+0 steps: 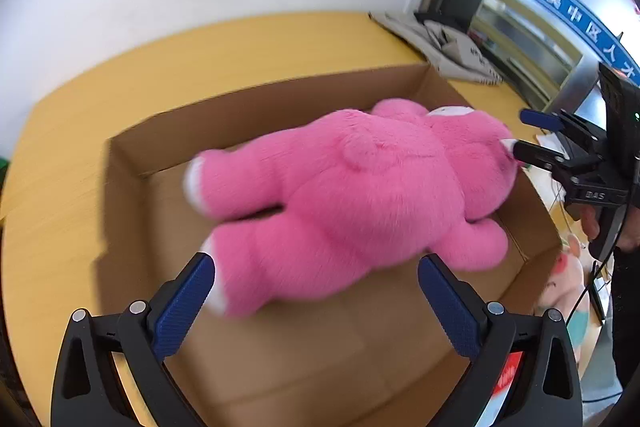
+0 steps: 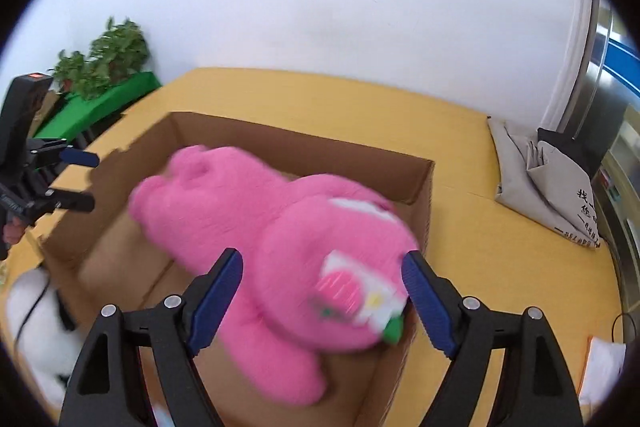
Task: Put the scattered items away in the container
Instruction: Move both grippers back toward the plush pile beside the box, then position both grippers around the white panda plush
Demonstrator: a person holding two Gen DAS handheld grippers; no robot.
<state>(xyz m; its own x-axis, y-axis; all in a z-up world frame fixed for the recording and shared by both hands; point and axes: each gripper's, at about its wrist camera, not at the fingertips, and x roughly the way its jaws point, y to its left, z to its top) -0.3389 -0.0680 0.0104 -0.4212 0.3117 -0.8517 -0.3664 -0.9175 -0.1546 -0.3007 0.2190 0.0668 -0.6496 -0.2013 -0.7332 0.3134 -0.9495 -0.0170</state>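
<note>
Bear (image 1: 360, 195), pink plush, blurred, lies face-down inside the box (image 1: 168, 131). Left gripper (image 1: 316, 283) stands wide apart at its legs; right gripper (image 2: 322, 279) apart around its head, not clamped.

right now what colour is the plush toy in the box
Bright pink plush toy with white patches; the left wrist view shows it best.
</note>
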